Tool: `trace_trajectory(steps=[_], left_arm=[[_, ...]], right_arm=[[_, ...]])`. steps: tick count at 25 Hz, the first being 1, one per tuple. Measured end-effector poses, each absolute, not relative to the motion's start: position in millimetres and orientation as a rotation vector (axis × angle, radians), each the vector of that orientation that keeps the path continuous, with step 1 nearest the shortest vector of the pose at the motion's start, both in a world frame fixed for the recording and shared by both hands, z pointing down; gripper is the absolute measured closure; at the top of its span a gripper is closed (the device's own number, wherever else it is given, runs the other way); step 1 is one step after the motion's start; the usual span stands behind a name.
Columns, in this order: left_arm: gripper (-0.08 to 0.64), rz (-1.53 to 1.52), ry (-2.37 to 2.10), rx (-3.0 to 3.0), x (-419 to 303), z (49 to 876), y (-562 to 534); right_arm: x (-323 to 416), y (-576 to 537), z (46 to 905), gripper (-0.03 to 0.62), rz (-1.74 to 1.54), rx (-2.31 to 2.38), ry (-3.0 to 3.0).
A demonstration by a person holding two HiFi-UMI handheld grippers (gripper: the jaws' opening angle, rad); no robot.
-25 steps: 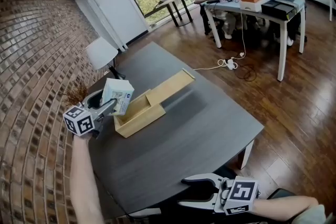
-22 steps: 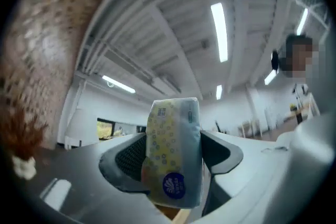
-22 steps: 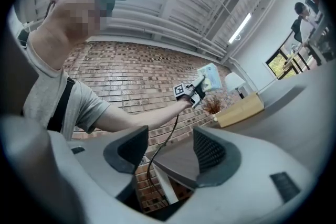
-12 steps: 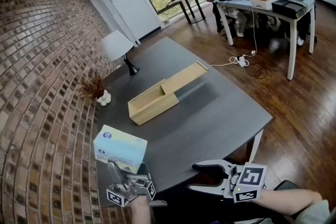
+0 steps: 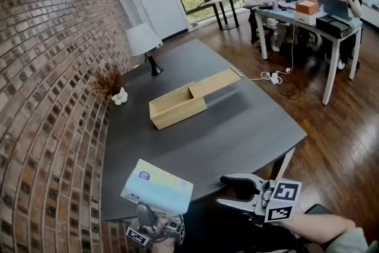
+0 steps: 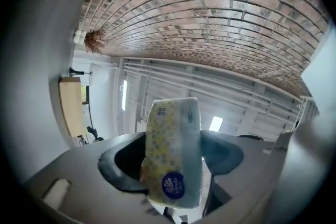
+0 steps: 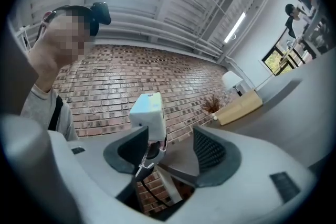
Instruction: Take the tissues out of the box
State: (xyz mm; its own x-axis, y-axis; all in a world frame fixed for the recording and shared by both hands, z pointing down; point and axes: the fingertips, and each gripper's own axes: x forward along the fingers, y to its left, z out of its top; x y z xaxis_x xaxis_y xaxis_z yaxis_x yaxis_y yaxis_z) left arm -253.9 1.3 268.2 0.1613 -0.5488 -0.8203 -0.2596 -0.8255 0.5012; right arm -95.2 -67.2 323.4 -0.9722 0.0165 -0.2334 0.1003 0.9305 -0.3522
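left gripper (image 5: 151, 215), partly cut off below, jaws clenched on tissue pack (image 5: 157, 186); right gripper (image 5: 225, 190) jaws apart, empty.

Pale grey left gripper (image 5: 153, 217) and right gripper (image 5: 222, 191), black-and-white marker cubes (image 5: 283, 199), dark ribbed fingers (image 7: 212, 150), grey sleeve (image 5: 355, 243)

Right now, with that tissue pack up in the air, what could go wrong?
The left gripper pinches the tissue pack by one end, with most of it sticking out, so it might tilt or slip. It hangs by the table's near edge, so a drop could land on the floor. The right gripper, open and empty, sits close to that edge and could bump it.
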Motion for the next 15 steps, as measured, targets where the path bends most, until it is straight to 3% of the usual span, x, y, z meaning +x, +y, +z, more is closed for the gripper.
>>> trace_trajectory(steps=[15], left_arm=[[0.233, -1.694, -0.820, 2.224, -255.0, 278.5, 13.3]], right_arm=[[-90.8, -47.8, 315.2, 0.325, -0.328, 0.158, 2.911]])
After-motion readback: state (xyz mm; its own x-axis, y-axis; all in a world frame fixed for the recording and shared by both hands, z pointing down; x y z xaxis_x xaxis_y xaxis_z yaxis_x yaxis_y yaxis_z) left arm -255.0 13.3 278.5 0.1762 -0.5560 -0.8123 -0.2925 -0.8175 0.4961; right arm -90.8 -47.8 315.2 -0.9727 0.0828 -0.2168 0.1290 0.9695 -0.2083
